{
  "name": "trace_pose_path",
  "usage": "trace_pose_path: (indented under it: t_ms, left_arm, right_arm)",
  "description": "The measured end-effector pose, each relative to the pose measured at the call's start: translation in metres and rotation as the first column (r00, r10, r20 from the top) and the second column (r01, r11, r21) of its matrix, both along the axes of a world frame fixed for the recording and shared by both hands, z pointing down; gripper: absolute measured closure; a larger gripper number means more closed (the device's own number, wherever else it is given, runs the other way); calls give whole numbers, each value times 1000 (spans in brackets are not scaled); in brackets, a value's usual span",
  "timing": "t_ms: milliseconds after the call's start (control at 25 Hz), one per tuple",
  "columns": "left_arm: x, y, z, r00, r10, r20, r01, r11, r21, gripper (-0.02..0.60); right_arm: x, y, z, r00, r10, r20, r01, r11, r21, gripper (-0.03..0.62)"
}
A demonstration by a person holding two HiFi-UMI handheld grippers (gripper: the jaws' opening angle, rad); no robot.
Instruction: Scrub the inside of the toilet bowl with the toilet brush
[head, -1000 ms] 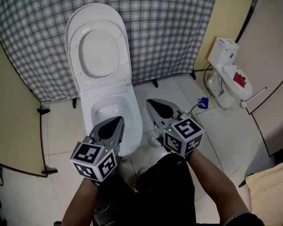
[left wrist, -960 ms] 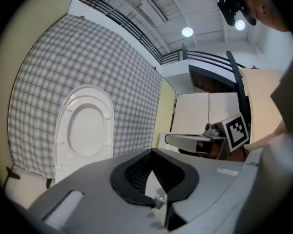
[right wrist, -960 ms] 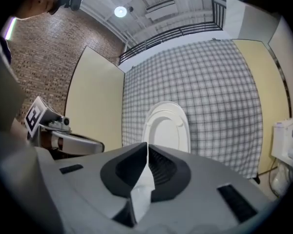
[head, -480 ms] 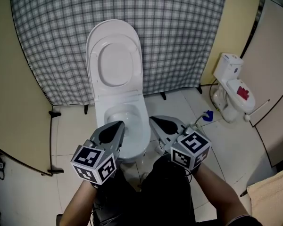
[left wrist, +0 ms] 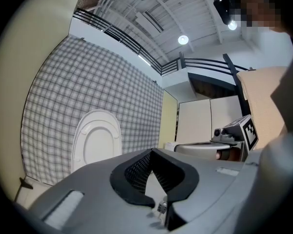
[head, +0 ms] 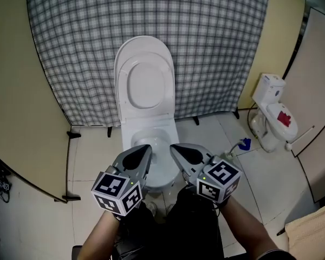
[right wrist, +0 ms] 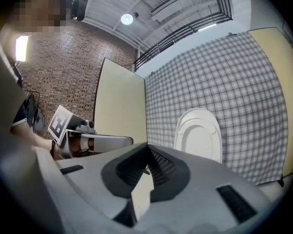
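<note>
The left gripper [head: 145, 148] and right gripper [head: 174, 147] hover side by side over the toilet [head: 131, 131], both closed and empty.

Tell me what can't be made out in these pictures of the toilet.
Toilet bowl, head view: the left gripper and right gripper cover the near part of its inside.
Blue thing on the floor, head view: too small to tell if it is the brush.
Both gripper views: each gripper's body hides the bowl; only the raised lid shows.
</note>
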State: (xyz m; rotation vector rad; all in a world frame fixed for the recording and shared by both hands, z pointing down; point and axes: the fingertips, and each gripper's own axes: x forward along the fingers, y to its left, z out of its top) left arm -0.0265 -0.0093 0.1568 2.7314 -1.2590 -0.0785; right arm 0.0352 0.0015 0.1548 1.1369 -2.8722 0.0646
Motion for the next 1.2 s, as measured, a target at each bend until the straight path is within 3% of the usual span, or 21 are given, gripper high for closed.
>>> trace_pose_path:
  t_ms: [280,1200]
  left_arm:
    - [-17,5,-18,1000,-21,-4,21,1000,11,572]
    - [-11,-1,-37,998,-53,21,53,998,21,572]
  right_arm:
    - [-21,0,-17,1000,-17,1,17,999,26,579]
    - [-13,-7,-39,999,-25,20,24,999,44,579]
